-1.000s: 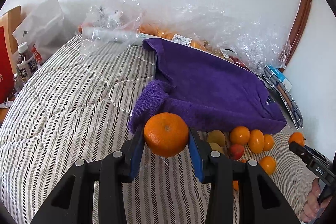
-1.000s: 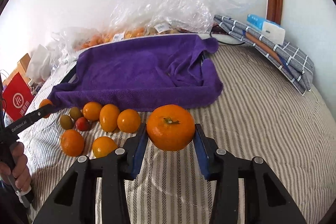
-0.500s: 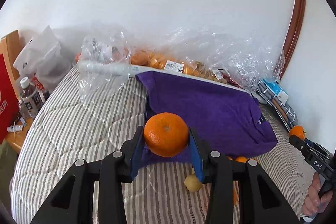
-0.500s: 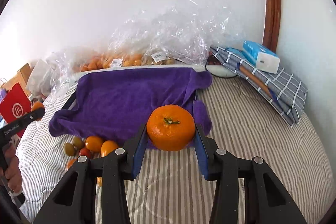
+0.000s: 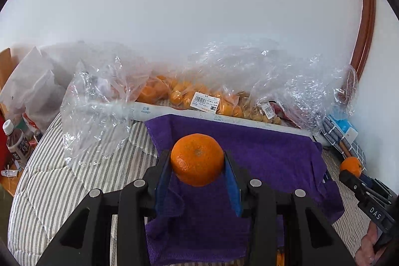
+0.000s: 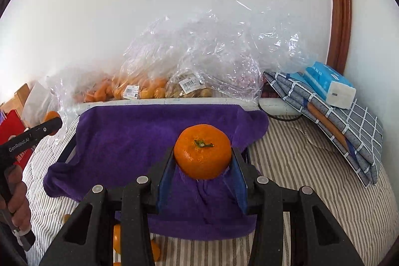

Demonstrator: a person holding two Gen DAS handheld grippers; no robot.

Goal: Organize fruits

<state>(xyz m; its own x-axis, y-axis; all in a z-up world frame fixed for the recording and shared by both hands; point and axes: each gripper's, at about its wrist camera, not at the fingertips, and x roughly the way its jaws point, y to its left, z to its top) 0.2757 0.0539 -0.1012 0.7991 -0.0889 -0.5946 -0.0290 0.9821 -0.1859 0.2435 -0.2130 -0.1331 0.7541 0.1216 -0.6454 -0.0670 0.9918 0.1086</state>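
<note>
Left gripper: matte black frame, angular struts w/ cut-outs, four round silver screw heads, blue pads on inner faces. Same build is seen on right gripper. White "GenRobot.AI" lettering is printed at 9 o'clock in right view, "DAS" at 4 o'clock in left view. Bare skin is shown on left hand.

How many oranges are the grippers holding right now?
2: one orange clamped in the left gripper, one stem-up orange in the right gripper, both above the purple towel. Loose fruit below is mostly hidden.
</note>
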